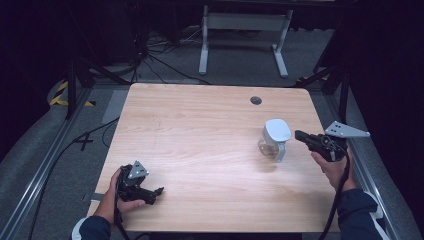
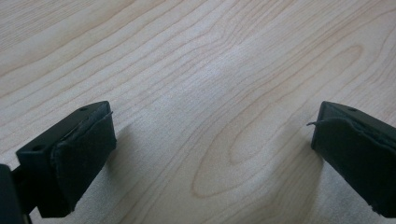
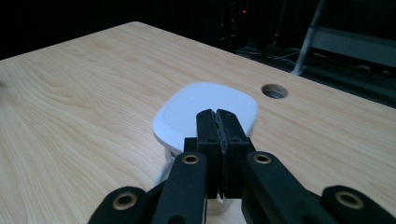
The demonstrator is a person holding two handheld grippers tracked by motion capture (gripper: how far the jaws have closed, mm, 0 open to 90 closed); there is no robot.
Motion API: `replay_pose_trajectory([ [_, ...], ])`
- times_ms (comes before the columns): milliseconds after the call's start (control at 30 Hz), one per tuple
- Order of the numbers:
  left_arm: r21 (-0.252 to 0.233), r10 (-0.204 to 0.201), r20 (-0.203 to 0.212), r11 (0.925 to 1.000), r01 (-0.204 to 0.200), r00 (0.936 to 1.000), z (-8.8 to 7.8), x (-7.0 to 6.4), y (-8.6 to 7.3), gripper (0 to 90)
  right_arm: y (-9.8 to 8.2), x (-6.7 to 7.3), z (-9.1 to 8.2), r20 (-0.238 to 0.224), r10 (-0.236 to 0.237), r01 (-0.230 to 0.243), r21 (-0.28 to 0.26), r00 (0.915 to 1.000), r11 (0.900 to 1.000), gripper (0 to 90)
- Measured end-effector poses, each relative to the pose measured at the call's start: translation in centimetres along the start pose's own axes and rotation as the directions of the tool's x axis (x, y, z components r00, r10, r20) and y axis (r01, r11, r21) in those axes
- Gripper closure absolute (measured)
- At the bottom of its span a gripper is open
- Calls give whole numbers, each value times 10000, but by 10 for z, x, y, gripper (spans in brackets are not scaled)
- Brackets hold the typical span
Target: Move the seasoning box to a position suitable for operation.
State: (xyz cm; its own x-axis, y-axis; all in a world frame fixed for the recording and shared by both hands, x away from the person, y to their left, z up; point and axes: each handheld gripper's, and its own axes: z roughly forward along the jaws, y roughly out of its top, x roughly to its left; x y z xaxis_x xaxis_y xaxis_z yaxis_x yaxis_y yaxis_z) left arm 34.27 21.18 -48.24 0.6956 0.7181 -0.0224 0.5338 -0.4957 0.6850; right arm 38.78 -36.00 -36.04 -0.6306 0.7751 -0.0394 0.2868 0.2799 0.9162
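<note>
A small clear jug with a white squarish lid (image 1: 276, 131) and a white handle (image 1: 281, 151) stands at the right of the wooden table (image 1: 200, 140). My right gripper (image 1: 298, 134) hovers just right of the lid, a little above it and pointing at it. In the right gripper view the jaws of this gripper (image 3: 218, 116) are pressed together with nothing visible between them, the lid (image 3: 187, 109) lying just beyond the tips. My left gripper (image 1: 152, 192) rests near the table's front left edge. Its jaws (image 2: 210, 140) stand wide apart over bare wood.
A round cable hole (image 1: 256, 100) sits near the table's far edge, beyond the jug. Behind the table stands a white desk frame (image 1: 245, 22) with cables on the grey floor. Dark rails run along both sides of the table.
</note>
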Motion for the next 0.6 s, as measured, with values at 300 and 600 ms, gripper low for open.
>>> replay_pose_trajectory([
  [300,-2,-13,6,10000,13,10000,0,0,0,1,8,20,25,-637,-708,743,542,9955,9958,894],
  [600,-2,-13,6,10000,13,10000,0,0,0,0,0,16,30,-643,-520,570,785,9966,9953,895],
])
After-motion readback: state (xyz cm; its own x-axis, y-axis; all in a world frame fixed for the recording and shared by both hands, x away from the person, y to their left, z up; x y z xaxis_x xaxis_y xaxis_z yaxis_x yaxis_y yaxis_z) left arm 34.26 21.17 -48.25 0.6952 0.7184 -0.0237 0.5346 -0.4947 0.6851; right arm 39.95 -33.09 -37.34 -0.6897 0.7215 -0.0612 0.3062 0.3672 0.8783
